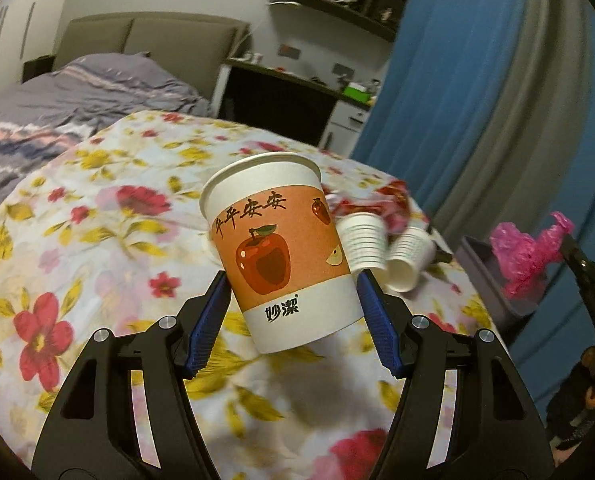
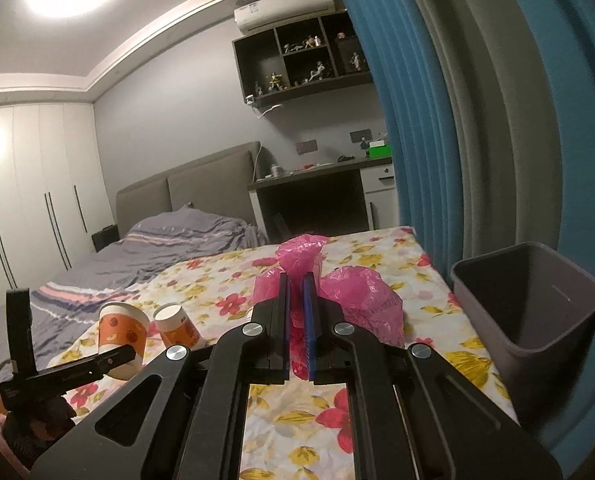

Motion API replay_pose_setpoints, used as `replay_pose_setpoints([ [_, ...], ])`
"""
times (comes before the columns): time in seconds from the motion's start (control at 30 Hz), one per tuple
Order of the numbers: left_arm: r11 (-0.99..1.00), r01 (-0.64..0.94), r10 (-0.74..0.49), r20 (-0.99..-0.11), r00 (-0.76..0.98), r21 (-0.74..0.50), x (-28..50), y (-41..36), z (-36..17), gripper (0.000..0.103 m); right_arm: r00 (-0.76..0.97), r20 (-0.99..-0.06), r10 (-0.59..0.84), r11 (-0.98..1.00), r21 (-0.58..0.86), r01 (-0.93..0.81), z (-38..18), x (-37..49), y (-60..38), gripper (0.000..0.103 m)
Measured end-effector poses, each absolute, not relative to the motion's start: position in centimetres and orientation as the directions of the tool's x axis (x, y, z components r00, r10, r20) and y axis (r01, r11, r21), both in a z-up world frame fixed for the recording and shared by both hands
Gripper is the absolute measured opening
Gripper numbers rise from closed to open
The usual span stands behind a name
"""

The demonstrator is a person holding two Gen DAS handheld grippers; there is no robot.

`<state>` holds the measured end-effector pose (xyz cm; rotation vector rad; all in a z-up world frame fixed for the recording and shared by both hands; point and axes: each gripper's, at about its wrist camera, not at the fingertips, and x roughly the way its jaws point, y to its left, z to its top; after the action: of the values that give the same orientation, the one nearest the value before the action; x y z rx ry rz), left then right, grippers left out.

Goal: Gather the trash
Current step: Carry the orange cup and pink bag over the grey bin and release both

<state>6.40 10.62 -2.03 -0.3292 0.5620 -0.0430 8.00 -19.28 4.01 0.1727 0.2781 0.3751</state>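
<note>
The left tongs (image 1: 293, 312) clamp the apple-print paper cup (image 1: 281, 248) at centre frame, lifted above the floral bedspread (image 1: 97, 220). The right tongs (image 2: 296, 312) pinch the pink plastic bag (image 2: 337, 288). A tilted cup could slip before reaching the grey bin (image 2: 537, 320) at right.

Left gripper (image 1: 293, 308): black plastic linkage frame with elongated cut-out slots, round silver pivot screws, and blue ribbed finger pads (image 1: 371, 320). Right gripper (image 2: 296, 304): identical black slotted frame, silver screws, thin blue-edged pads (image 2: 308, 320). White lettering marks the black body.
</note>
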Motion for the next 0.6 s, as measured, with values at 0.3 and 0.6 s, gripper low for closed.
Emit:
replay_pose_setpoints([
  [0.3, 0.950, 0.085, -0.232, -0.497, 0.836, -0.301, 6.6, 5.6, -0.8, 0.064, 0.911, -0.219, 0.350, 0.927, 0.222, -0.302, 4.2, 7.3, -21.5, 0.007],
  [0.6, 0.927, 0.259, -0.361, -0.459, 0.812, -0.270, 9.6, -1.0, 1.1, 0.064, 0.954, -0.188, 0.236, 0.958, 0.207, -0.196, 5.1, 7.7, -25.6, 0.007],
])
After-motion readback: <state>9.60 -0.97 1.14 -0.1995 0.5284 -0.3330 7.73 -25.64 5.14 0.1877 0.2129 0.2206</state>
